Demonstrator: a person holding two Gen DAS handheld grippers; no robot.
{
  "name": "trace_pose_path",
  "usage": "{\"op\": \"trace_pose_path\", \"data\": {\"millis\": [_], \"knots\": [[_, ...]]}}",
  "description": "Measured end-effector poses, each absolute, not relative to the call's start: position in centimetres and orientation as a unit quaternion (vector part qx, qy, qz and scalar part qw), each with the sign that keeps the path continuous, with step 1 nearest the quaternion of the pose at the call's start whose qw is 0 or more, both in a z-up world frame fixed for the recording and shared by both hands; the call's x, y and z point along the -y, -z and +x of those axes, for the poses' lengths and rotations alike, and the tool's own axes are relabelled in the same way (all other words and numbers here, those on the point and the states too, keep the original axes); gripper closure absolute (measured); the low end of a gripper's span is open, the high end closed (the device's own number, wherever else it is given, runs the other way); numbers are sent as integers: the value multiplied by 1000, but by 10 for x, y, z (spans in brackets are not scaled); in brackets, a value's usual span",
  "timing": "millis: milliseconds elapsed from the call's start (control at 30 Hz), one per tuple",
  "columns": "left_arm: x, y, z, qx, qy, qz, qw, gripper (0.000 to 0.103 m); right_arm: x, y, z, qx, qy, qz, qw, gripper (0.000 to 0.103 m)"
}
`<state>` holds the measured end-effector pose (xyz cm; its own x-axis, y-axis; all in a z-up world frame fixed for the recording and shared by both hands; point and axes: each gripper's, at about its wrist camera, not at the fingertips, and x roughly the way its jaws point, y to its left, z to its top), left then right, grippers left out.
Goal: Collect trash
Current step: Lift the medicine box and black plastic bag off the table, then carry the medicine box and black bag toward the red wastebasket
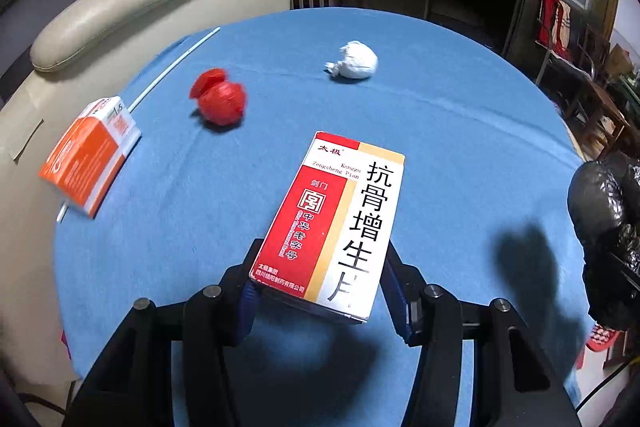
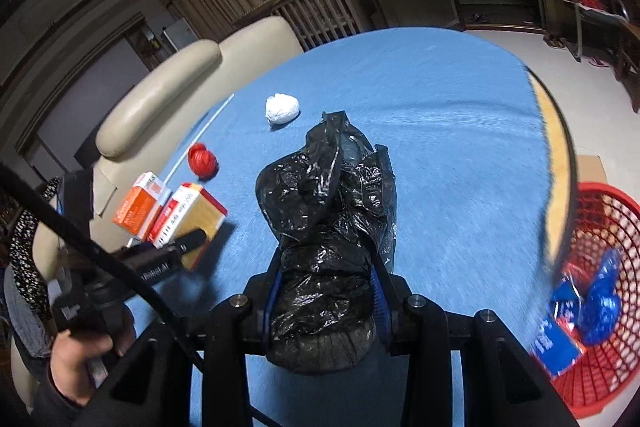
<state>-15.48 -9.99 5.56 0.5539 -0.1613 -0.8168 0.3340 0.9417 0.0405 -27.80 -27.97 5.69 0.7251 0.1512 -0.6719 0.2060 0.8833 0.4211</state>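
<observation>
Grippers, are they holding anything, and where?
Yes. The left gripper pinches the red-and-white box by its near end. The right gripper squeezes the black bag around its lower part.

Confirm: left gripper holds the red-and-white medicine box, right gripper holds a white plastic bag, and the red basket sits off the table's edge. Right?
One thing is off: the bag is black, not white. The right wrist view shows the right gripper clamped on a crumpled black plastic bag. The rest stands: the left gripper holds the red-and-white medicine box, and the red basket sits off the table's edge.
</observation>
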Motion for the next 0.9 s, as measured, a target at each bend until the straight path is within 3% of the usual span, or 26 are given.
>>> {"op": "trace_pose_path", "data": {"millis": [367,900], "knots": [[116,-73,-215,-431,151,113,883,47,285,-73,-333,-322,24,273,906,63],[145,-59,-219,-435,158,144,875,47,303,-50,-345,-323,43,310,893,63]]}}
